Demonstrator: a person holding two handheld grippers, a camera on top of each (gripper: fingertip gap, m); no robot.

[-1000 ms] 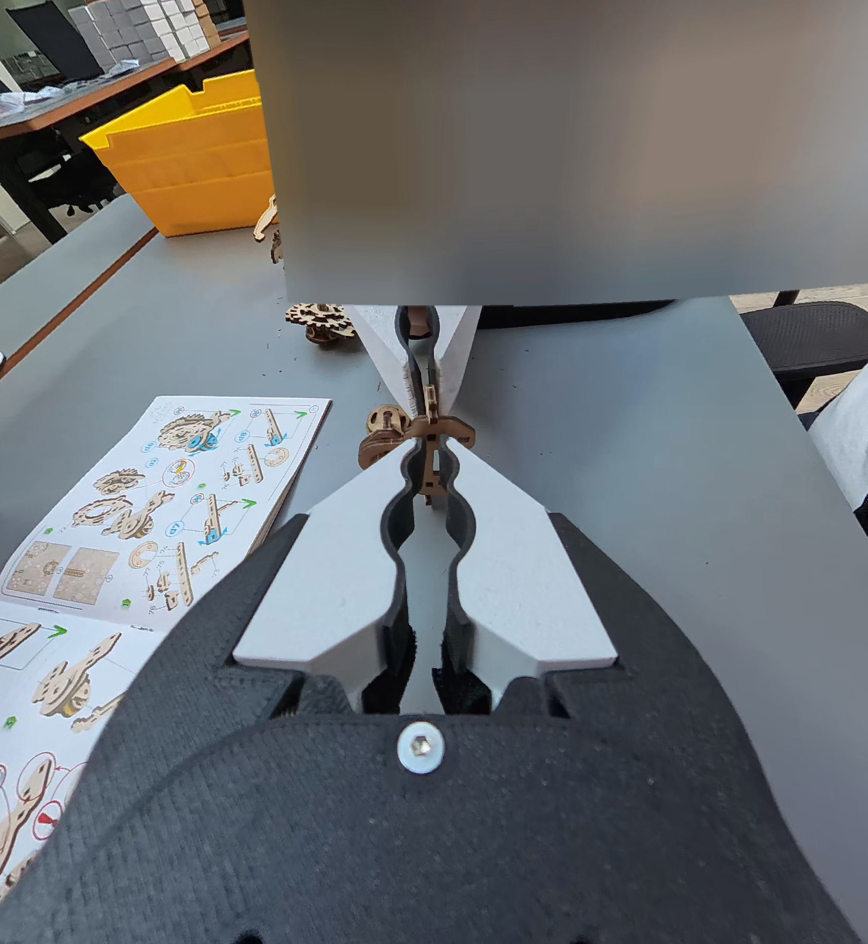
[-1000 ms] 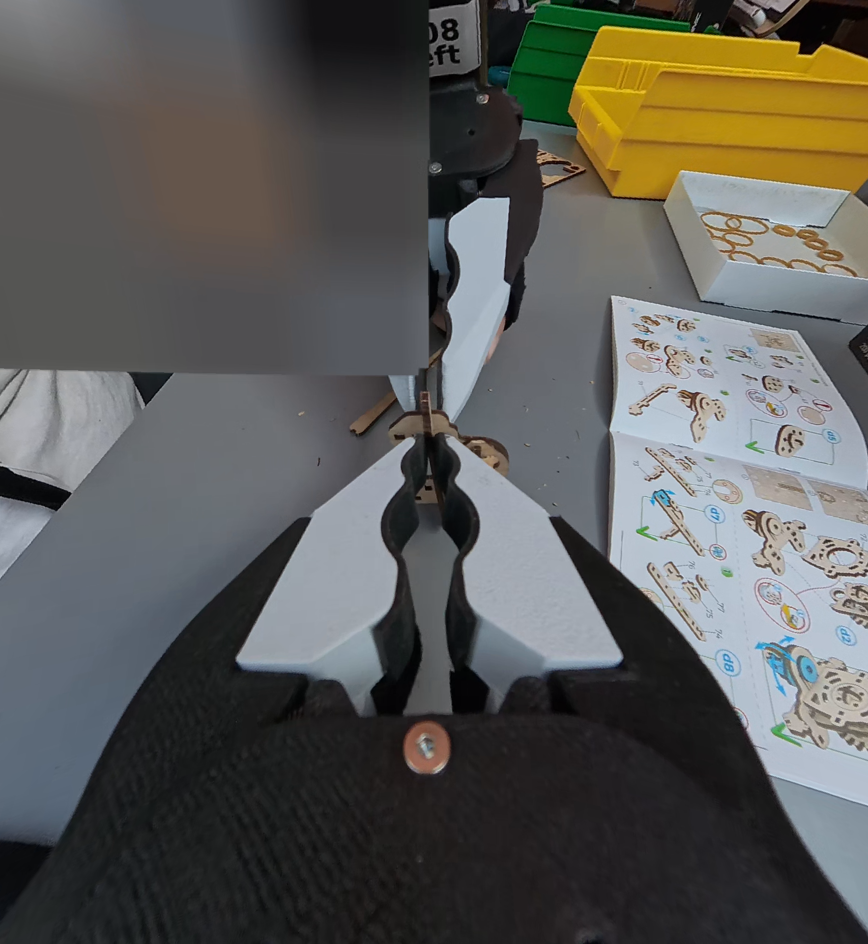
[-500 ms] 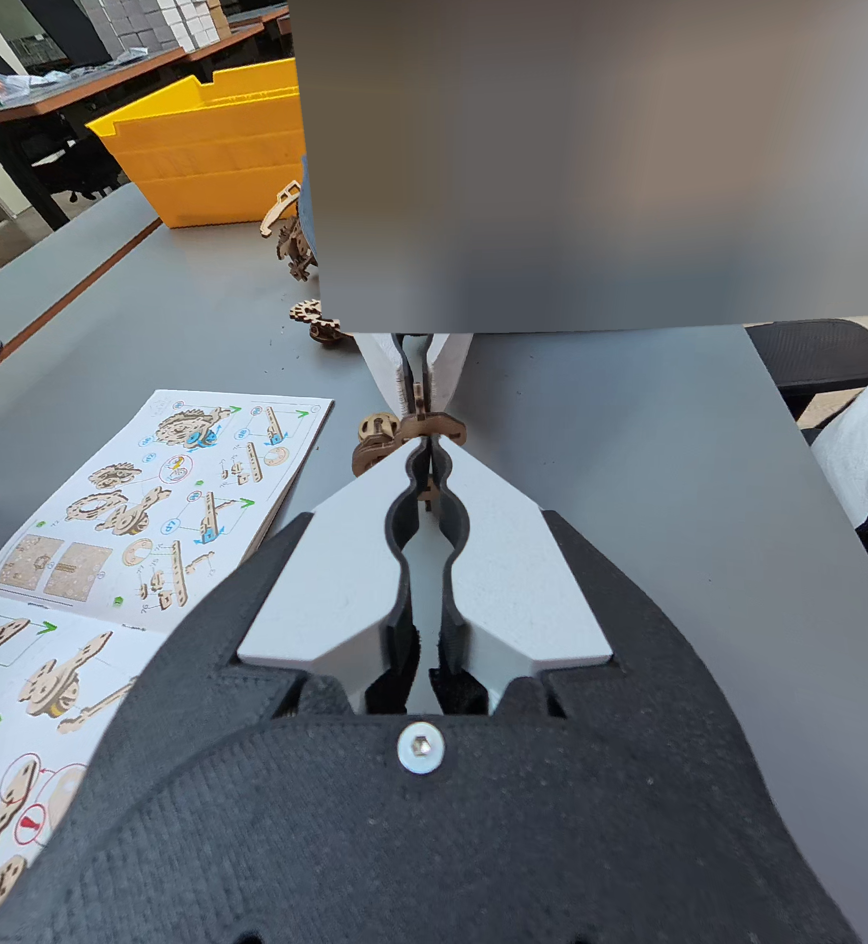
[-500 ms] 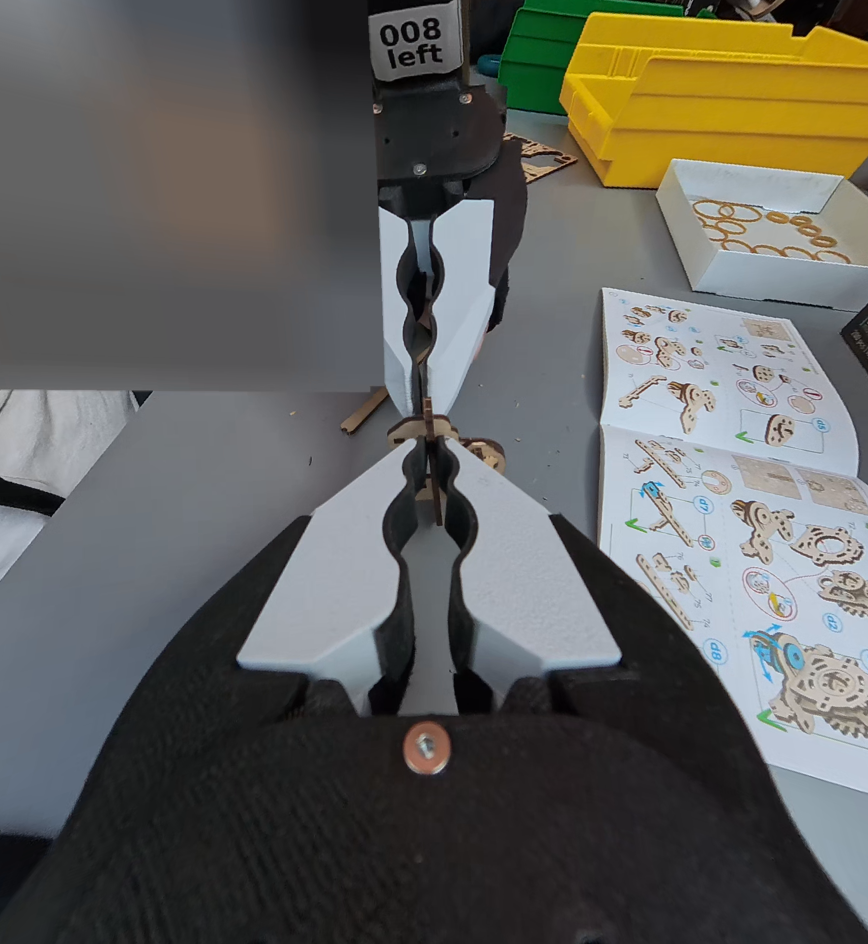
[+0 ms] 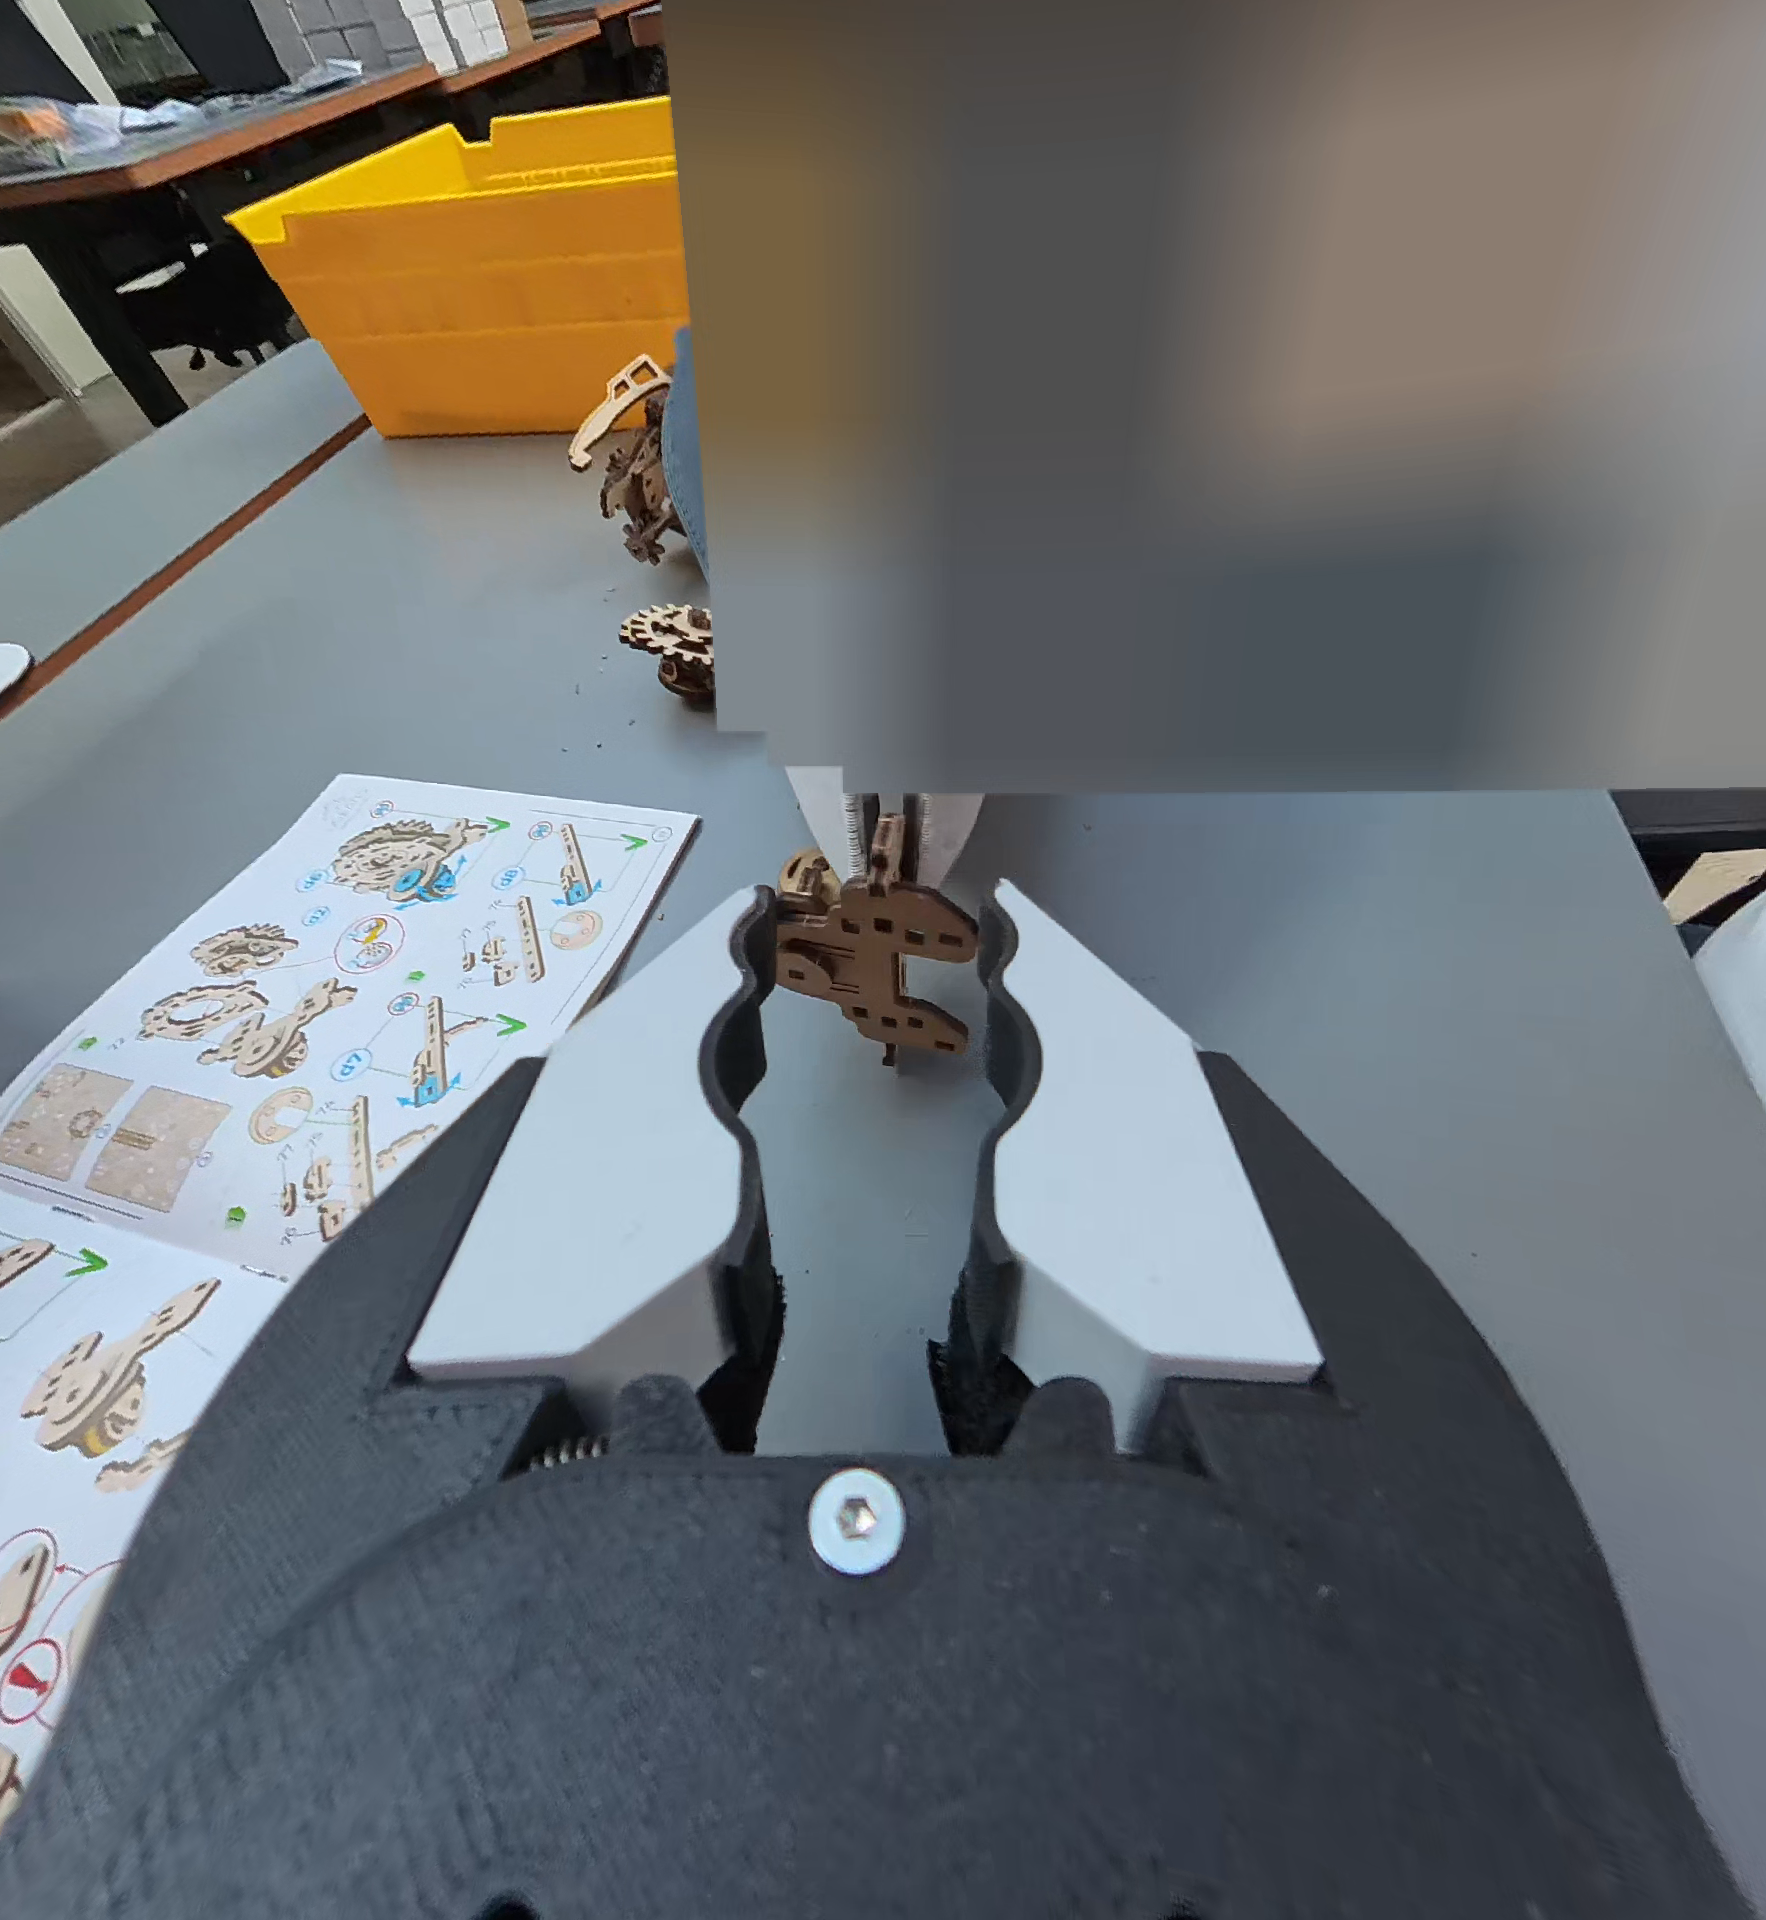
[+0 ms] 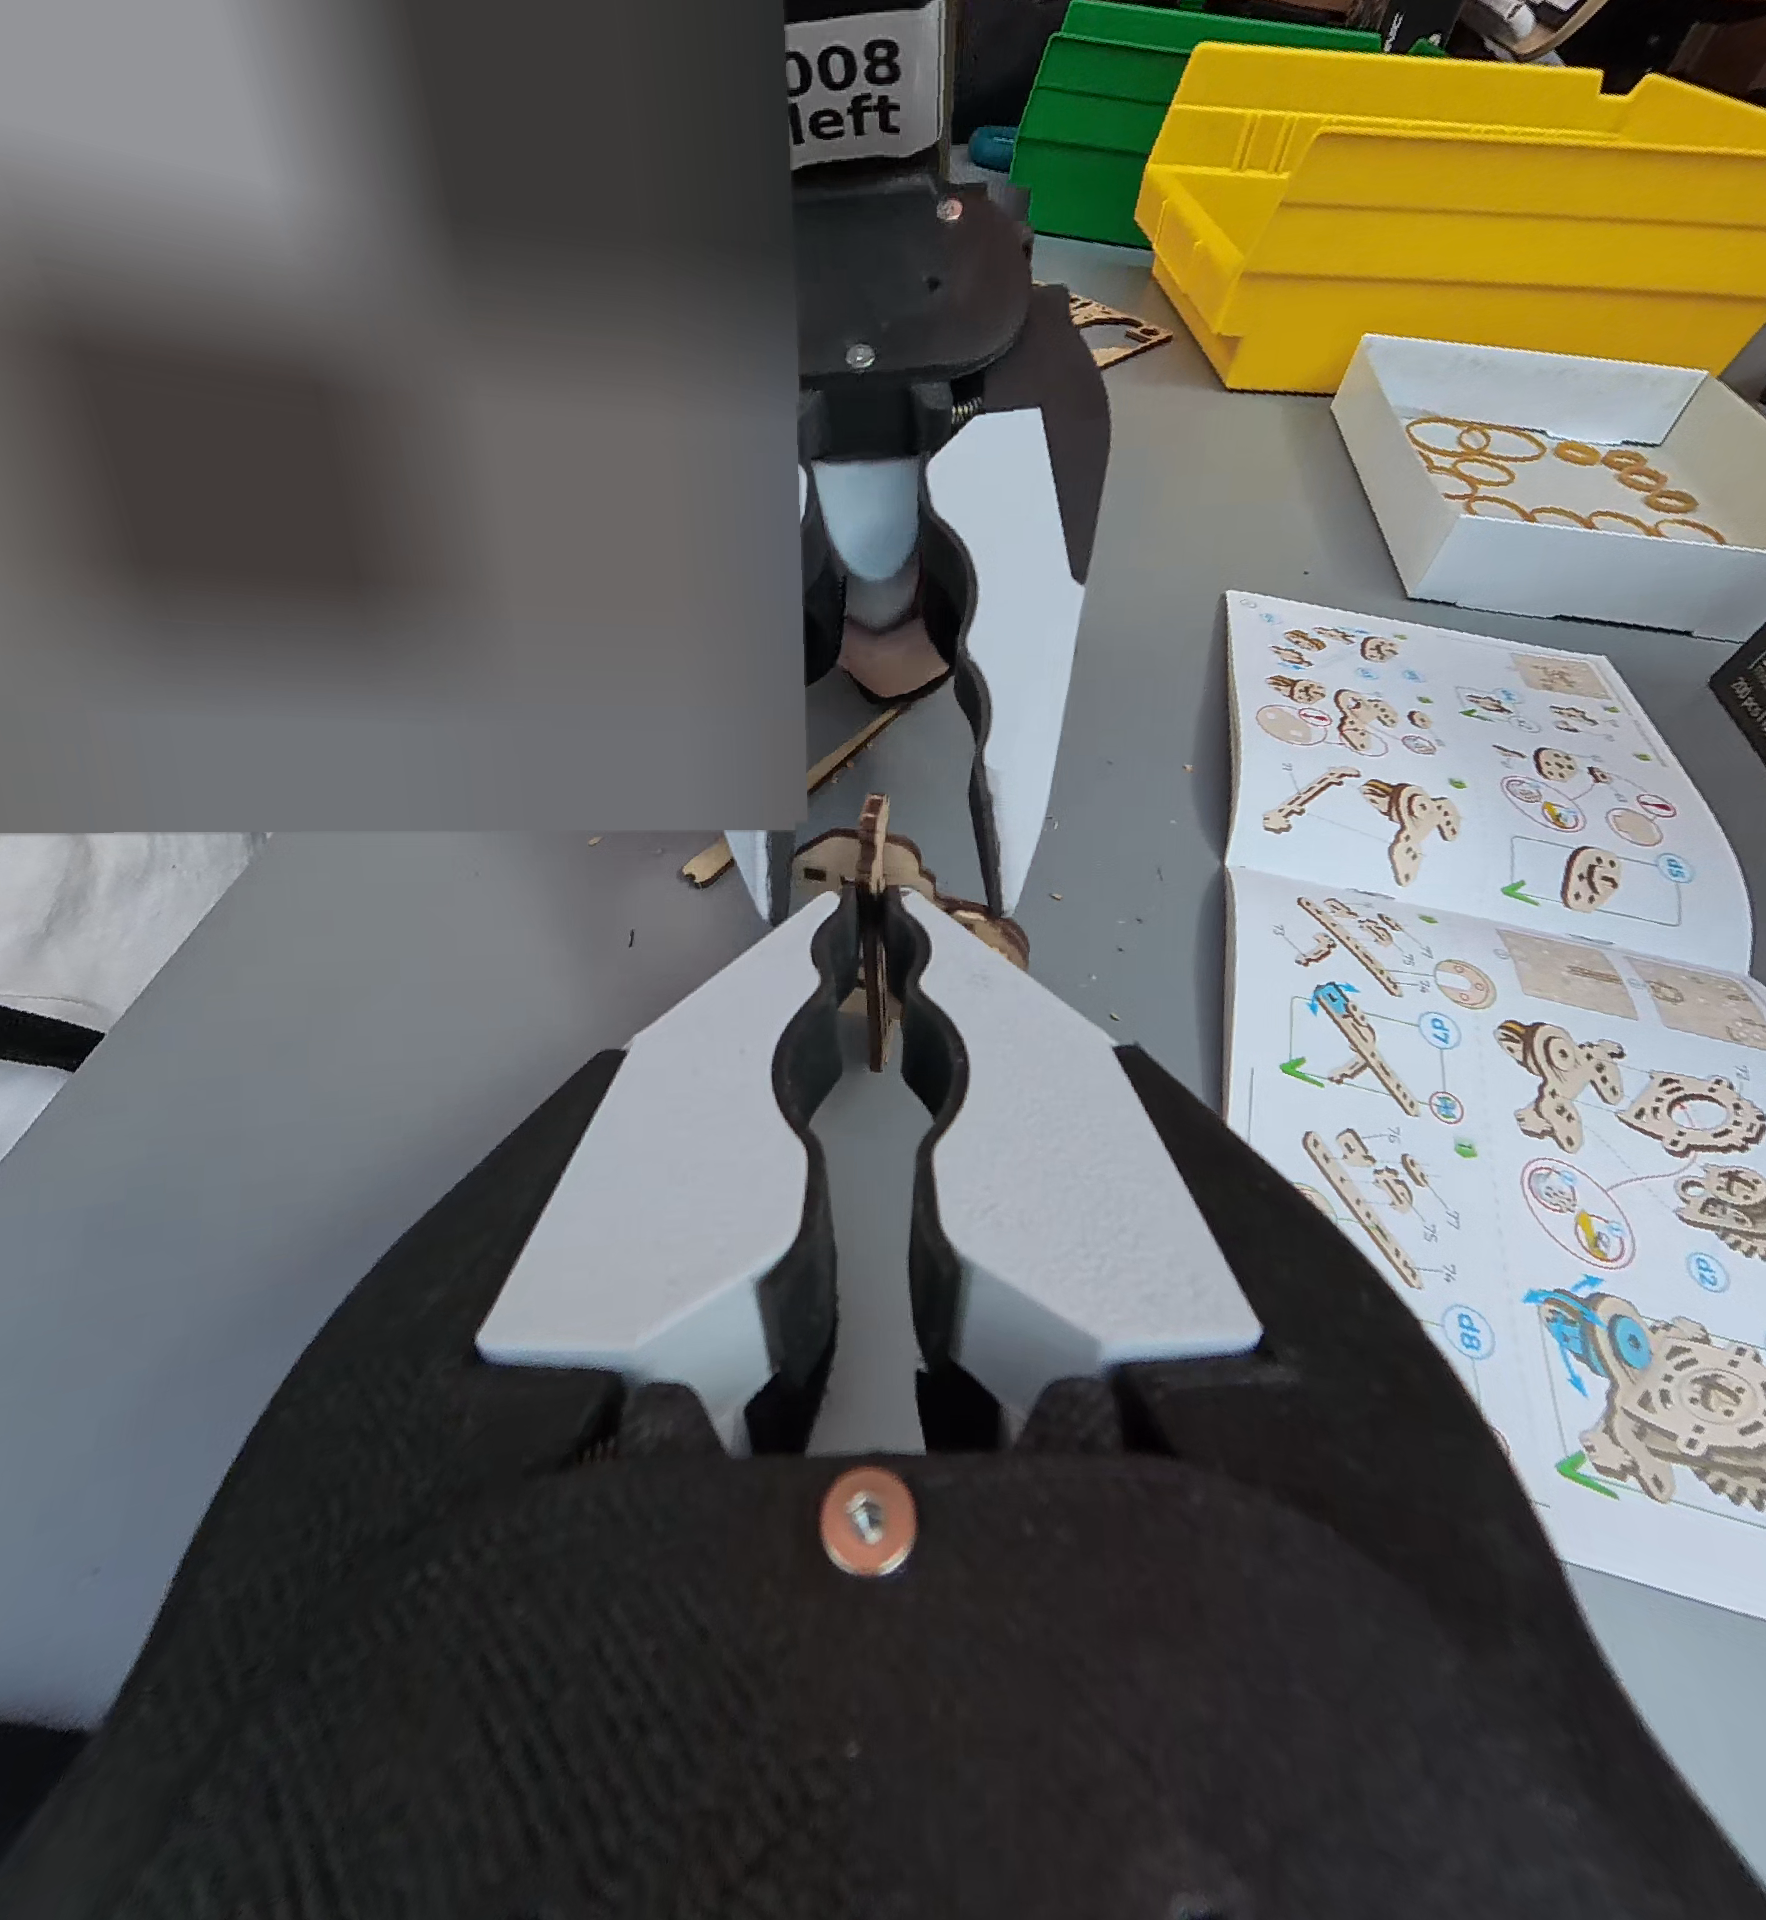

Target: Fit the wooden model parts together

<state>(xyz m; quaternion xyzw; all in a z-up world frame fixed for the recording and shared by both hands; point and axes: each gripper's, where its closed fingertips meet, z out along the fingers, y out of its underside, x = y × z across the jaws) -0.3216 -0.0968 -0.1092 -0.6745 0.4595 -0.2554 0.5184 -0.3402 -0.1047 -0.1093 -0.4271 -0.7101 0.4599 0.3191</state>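
Two claws, one joined wooden piece between them.
Your right claw (image 6: pixel 871 914) pinches the cross-shaped wooden assembly (image 5: pixel 874 961) edge-on above the tabletop (image 5: pixel 1326 1039); your left claw (image 5: pixel 874 925) is spread wide w/ nothing in it. Parts look slotted together, so that joint's prob. done. Light ply, dotted w/ holes. More loose pieces & manual (image 6: pixel 1481 1039) suggest plenty left.
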